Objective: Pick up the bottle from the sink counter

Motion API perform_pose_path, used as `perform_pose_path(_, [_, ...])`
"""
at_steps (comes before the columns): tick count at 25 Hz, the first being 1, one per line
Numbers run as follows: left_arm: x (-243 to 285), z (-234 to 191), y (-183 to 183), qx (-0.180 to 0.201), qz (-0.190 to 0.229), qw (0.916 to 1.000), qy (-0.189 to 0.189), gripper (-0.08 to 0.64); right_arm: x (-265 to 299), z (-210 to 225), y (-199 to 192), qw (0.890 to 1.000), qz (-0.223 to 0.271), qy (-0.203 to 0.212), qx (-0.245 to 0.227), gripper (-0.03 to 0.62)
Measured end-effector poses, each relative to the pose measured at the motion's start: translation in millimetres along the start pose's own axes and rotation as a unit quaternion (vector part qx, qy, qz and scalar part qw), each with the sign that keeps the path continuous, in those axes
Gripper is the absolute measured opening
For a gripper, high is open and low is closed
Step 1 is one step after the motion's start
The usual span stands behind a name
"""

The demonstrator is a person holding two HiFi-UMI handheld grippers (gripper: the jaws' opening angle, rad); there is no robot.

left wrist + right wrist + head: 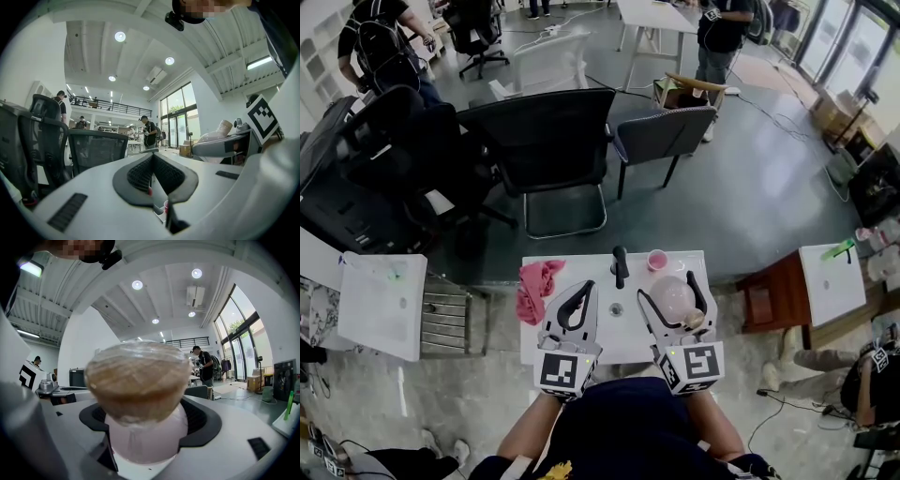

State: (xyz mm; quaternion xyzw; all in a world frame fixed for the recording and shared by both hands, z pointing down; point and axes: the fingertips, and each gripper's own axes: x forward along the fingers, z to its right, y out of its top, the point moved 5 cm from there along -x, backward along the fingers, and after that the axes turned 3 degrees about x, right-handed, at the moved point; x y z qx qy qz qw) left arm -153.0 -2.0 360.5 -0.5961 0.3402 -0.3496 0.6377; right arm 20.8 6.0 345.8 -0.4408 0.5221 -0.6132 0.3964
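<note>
head view, step: the right claw (667, 287) is clamping the pale pink bottle (673, 300) over the right half of the white sink counter (581, 267). From where I'm standing, the grasp looks made and the lift is the step in hand.
head view, other side: the left claw (581, 294) is hovering with its jaws together and nothing in them, between the pink cloth (536, 286) and the drain (616, 308). The faucet (620, 265) and a small pink cup (657, 260) are standing just beyond.
head view, hard to tell: the claw and the bottle are covering the spot beneath, so I cannot say whether the bottle is touching the counter or already clear of it.
left gripper view, claw: the left claw (152, 157) is showing its ribbed pads meeting at the tip, with nothing pinched between them.
left gripper view, bottle: off to the right the bottle (213, 137) is sitting tilted in the other claw, narrow end uppermost.
left gripper view, cut off: the claw's own body is hiding nearly all the counter.
right gripper view, grip: the bottle (140, 394) is filling the middle, brownish end towards the camera, its pink body squeezed between the dark pads (201, 420) of the right claw (150, 423).
right gripper view, unclear: the bottle is blurring up close and the counter is not showing at all.
next move: it is calling for a steady raise, gripping firmly and steering clear of the faucet and cup.
</note>
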Motion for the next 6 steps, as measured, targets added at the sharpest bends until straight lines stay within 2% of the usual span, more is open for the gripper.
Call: perform_pose_path(6, [-0.6, 1.7, 3.9, 0.002, 0.009, 0.9999, 0.007, 0.018, -2.4, 2.5, 3.1, 1.000, 0.001, 0.001, -0.001, 0.431])
